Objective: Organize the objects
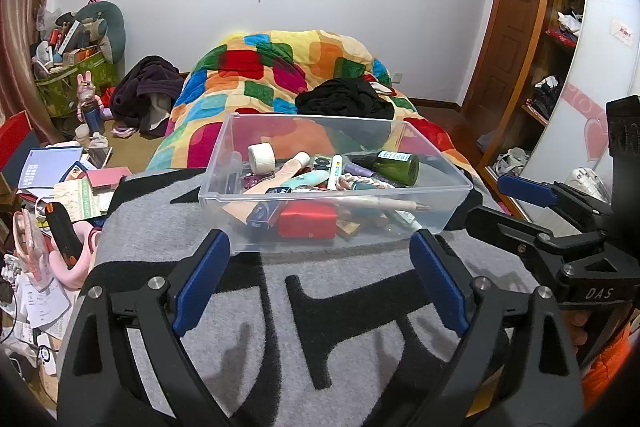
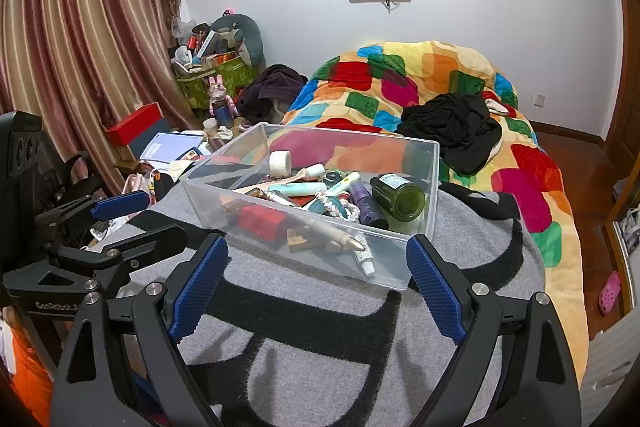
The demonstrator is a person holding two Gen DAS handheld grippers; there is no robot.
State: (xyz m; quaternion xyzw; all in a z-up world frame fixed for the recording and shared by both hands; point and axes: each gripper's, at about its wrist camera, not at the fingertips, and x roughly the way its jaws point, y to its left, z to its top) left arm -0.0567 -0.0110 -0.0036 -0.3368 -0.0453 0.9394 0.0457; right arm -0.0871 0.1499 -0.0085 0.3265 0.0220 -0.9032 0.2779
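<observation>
A clear plastic bin [image 1: 448,215] [image 2: 424,163] stands on a grey and black blanket [image 1: 240,291] [image 2: 472,247] at the foot of the bed. It holds several small items: a green glass bottle [image 1: 394,166] [image 2: 398,197], a white tape roll [image 1: 262,157] [image 2: 280,163], a red box [image 1: 308,223] [image 2: 260,219], tubes and pens. My left gripper [image 1: 320,259] is open and empty just in front of the bin; it also shows in the right wrist view [image 2: 138,221]. My right gripper [image 2: 316,267] is open and empty, close to the bin's near corner; it also shows in the left wrist view [image 1: 504,203].
A colourful patchwork quilt [image 1: 280,67] [image 2: 432,75] with black clothes [image 1: 344,99] [image 2: 452,131] covers the bed beyond the bin. Books, papers and a red box [image 2: 136,123] clutter the floor on the left. A wardrobe [image 1: 560,47] stands to the right, curtains [image 2: 80,47] to the left.
</observation>
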